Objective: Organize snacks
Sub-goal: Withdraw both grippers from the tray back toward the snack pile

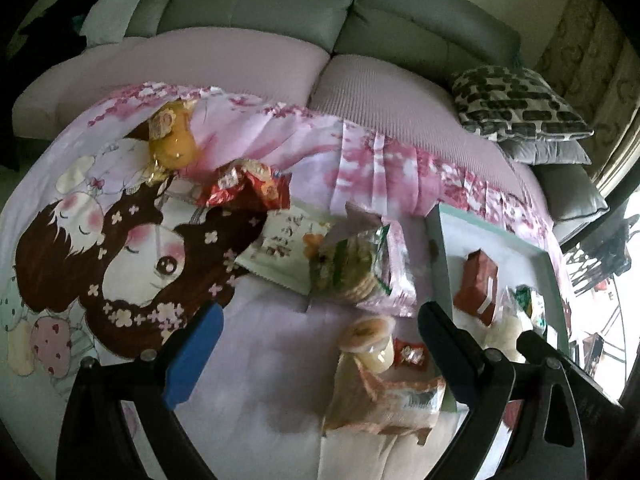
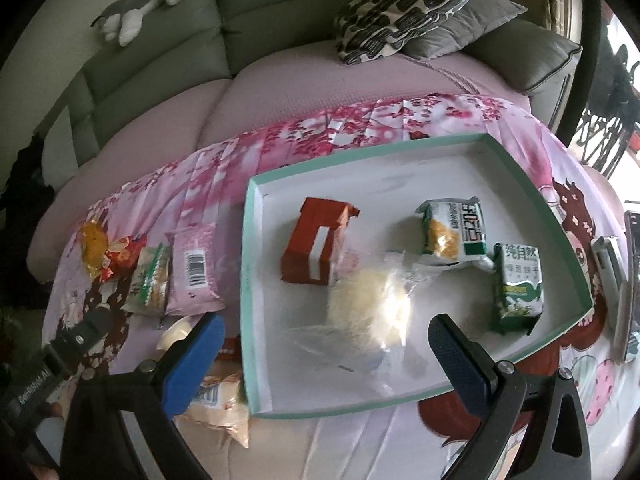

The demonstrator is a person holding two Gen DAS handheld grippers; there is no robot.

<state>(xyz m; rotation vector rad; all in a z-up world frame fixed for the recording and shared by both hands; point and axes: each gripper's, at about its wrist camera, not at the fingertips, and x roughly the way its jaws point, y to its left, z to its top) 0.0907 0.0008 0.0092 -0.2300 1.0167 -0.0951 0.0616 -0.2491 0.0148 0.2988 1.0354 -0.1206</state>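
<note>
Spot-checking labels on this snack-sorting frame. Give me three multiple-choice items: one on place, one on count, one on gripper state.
1. Where is the red-brown carton with the white stripe?
A. Inside the shallow teal-rimmed white tray
B. On the sofa seat
C. Under the patterned pillow

2. How many items lie in that tray?
A. Two
B. Four
C. Seven

3. What is the state of the right hand-held gripper?
A. Shut on a packet
B. Shut, empty
C. Open, holding nothing

Answers:
1. A, the carton lies on the tray's white floor.
2. B, the carton, the clear bag of pale noodles, the yellow-and-white packet and the green packet.
3. C, its fingers stand wide apart with nothing between them.
</note>
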